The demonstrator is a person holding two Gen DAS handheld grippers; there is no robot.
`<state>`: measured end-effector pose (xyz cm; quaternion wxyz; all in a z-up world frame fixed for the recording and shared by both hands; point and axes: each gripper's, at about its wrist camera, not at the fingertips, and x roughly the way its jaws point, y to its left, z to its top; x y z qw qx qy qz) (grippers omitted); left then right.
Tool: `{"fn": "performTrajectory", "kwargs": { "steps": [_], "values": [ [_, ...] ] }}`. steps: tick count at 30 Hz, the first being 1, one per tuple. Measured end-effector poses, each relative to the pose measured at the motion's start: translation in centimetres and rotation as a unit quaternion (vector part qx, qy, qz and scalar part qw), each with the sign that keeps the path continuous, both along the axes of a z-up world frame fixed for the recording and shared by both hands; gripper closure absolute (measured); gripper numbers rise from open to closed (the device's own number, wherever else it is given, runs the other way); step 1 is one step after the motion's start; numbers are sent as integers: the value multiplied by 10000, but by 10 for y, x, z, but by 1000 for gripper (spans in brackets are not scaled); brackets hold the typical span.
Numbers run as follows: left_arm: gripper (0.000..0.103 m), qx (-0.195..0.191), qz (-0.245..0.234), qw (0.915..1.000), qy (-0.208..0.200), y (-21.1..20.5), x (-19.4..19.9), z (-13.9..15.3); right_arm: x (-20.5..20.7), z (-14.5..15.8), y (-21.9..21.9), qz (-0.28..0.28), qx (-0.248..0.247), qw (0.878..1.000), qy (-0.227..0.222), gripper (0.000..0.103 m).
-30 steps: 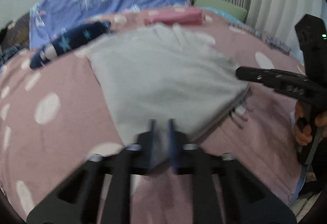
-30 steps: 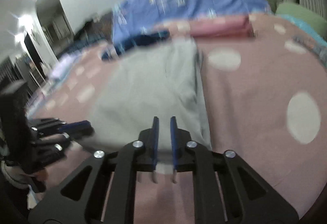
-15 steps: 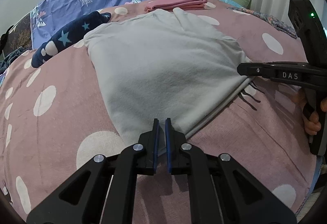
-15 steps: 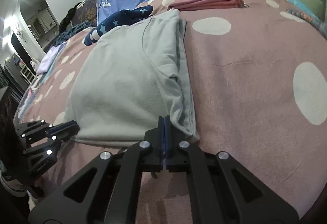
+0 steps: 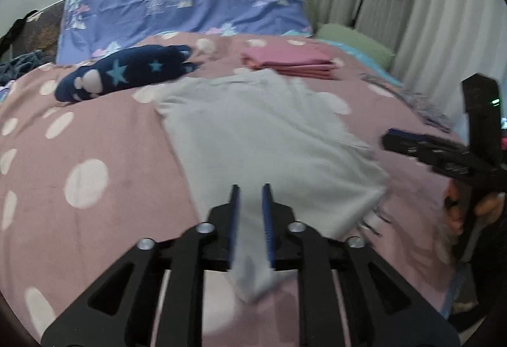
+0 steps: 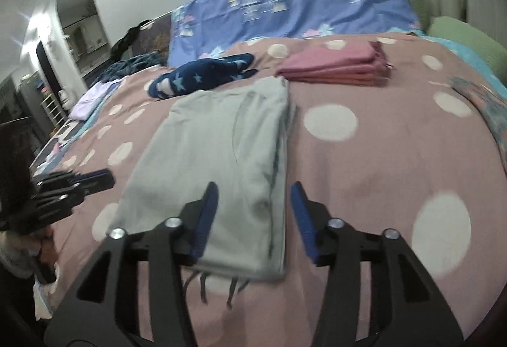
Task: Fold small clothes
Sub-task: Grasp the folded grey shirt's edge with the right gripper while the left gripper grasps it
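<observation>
Grey garment [image 6: 218, 154] lies folded on the bed [image 6: 374, 163]; we have just been spreading both fingers, right gripper [image 6: 255, 214] wide, left gripper [image 5: 250, 220] narrowly, cloth between unpinched. Next, regrip for another fold.

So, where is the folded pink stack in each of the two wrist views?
Left wrist view: the folded pink stack lies right of centre in the upper part, just beyond the far edge of the grey garment.
Right wrist view: the folded pink stack lies right of centre in the upper part, beyond the garment's far right corner.
Shared landmark: the navy star-print cloth, left of the stack in both.
</observation>
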<state>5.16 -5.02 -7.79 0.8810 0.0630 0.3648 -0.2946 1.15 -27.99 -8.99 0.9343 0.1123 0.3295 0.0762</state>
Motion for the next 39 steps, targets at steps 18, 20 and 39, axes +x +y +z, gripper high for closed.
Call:
{"fn": "performTrajectory", "kwargs": {
  "steps": [18,20,39],
  "values": [
    [36,-193,-43,9952,963,-11,99,-52,116,-45,-25,652,1156,9834,1236,45],
    [35,-221,-89,9951,958,-13,104,-53,119,-45,-27,651,1228,9825,1236,45],
    [32,-559,-570,9902,1145,-31,147,-59,166,-55,-35,1057,1640,9737,1175,58]
  ]
}}
